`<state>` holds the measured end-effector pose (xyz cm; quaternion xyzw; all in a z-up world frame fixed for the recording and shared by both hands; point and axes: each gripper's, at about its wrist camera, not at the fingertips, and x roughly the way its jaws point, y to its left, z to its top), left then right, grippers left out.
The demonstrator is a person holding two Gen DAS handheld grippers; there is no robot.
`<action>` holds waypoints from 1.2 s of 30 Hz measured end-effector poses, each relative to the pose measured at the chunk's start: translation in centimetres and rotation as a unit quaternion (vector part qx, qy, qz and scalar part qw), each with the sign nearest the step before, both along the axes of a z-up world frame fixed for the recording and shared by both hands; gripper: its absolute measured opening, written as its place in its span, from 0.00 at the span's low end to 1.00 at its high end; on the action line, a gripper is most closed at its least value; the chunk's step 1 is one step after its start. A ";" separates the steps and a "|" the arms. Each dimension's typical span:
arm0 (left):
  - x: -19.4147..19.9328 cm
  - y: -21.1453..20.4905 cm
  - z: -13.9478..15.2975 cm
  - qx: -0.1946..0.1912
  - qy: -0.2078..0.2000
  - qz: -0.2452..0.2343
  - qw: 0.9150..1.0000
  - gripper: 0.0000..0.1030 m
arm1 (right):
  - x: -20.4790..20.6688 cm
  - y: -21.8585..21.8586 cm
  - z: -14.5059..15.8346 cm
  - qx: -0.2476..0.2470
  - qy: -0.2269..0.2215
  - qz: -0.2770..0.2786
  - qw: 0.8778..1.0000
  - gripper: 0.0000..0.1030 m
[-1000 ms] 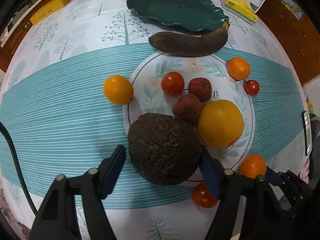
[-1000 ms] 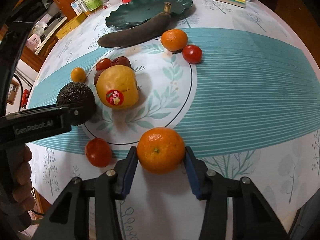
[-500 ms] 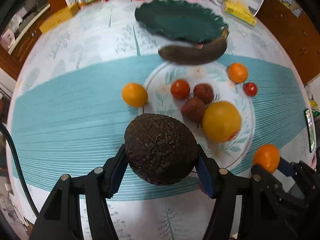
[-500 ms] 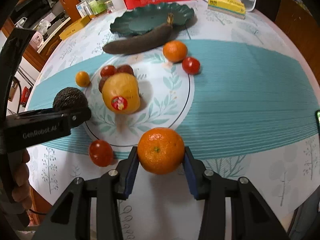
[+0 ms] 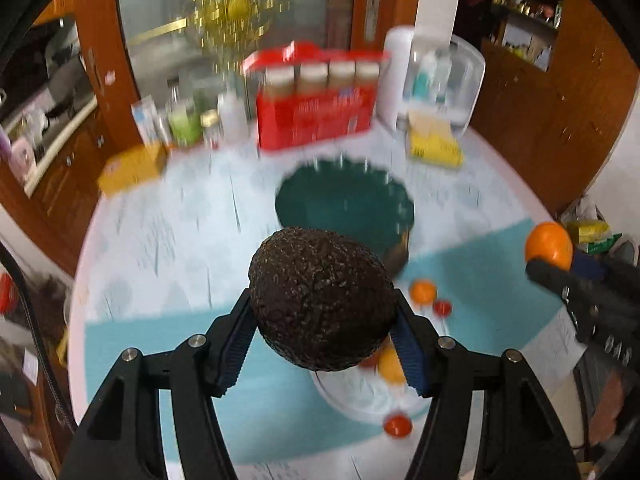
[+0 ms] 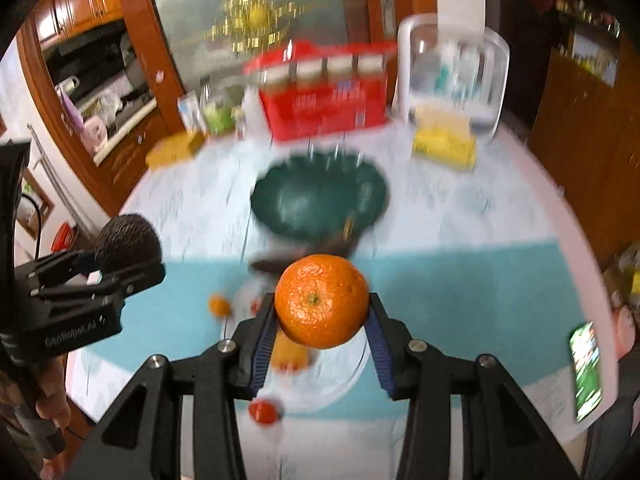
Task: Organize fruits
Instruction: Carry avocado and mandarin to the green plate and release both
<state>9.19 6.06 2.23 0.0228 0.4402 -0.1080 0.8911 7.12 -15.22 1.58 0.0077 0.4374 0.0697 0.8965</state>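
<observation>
My left gripper point(image 5: 323, 334) is shut on a dark bumpy avocado point(image 5: 320, 300) and holds it high above the table. My right gripper point(image 6: 323, 326) is shut on an orange tangerine point(image 6: 322, 301), also lifted. Each gripper shows in the other's view: the avocado point(image 6: 127, 242) at left, the tangerine point(image 5: 549, 245) at right. A dark green scalloped plate point(image 5: 346, 204) point(image 6: 320, 200) lies empty beyond both. Below are small tangerines point(image 5: 423, 291) point(image 6: 219, 305), cherry tomatoes point(image 5: 397, 426) point(image 6: 263, 411) and a yellow fruit point(image 5: 390, 366), partly hidden. The view is motion-blurred.
A dark banana point(image 6: 280, 264) lies by the green plate. A red box point(image 5: 316, 108), bottles point(image 5: 184, 124), a yellow tissue pack point(image 5: 434, 146) and a clear container point(image 6: 456, 76) stand at the table's far edge. A phone point(image 6: 586, 372) lies at the right.
Both grippers have lifted their fruit up off the table and tilted toward the far side; the green plate now sits straight ahead. The left gripper closed on the avocado a second ago.
</observation>
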 end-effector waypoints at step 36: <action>22.5 -6.3 -18.6 -0.004 0.126 0.045 0.991 0.61 | 24.5 1.0 -19.1 0.001 0.136 0.084 0.987 0.42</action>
